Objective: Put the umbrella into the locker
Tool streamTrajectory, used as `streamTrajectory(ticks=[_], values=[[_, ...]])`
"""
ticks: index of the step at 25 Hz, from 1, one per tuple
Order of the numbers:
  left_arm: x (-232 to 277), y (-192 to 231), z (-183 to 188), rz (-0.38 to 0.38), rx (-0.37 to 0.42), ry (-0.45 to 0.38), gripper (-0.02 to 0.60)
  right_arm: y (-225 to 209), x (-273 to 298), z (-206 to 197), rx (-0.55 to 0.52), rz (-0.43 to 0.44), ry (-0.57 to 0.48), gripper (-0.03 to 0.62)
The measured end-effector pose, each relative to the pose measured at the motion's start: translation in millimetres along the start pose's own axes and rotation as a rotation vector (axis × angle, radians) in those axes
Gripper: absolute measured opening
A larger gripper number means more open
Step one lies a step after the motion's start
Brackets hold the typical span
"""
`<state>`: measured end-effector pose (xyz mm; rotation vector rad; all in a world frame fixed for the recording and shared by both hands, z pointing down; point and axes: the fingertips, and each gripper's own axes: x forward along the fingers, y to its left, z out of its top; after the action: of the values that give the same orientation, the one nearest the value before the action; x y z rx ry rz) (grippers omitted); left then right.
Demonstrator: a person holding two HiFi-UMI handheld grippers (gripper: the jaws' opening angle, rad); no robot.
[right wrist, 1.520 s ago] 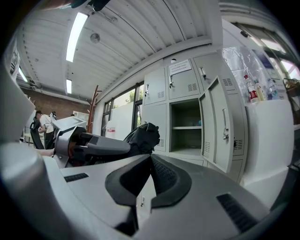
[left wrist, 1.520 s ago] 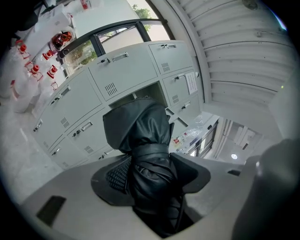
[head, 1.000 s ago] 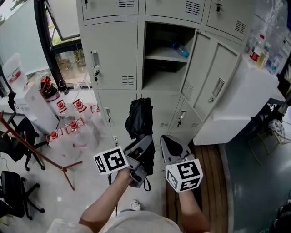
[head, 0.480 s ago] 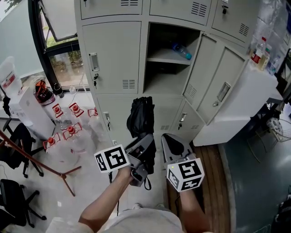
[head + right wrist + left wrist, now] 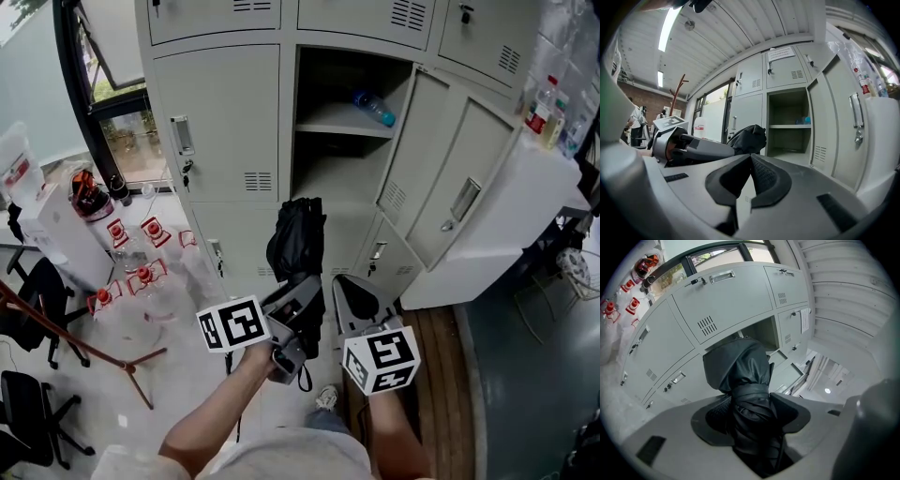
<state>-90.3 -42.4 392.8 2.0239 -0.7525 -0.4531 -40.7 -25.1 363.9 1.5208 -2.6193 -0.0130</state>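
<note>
Open locker [image 5: 328,178] nearer than before, bundled black umbrella [image 5: 298,239] clamped in left hand-held gripper [image 5: 295,305], right hand-held gripper [image 5: 352,292] closed, empty

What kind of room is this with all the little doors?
Probably a locker area in an office or workplace: a wall of grey metal lockers, big water bottles with red caps on the floor, and black office chairs nearby.

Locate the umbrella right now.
Head view, centre: the black umbrella sits clamped in the left gripper, below the open locker compartment, left of the right gripper.
</note>
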Motion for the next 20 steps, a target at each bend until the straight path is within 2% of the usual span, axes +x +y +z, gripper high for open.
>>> streamTrajectory(ticks=[20], values=[[134.3, 28.0, 23.6, 0.092, 0.008, -0.034, 0.245, -125.9, 64.8, -3.3, 0.029, 0.080, -0.019, 0.002]])
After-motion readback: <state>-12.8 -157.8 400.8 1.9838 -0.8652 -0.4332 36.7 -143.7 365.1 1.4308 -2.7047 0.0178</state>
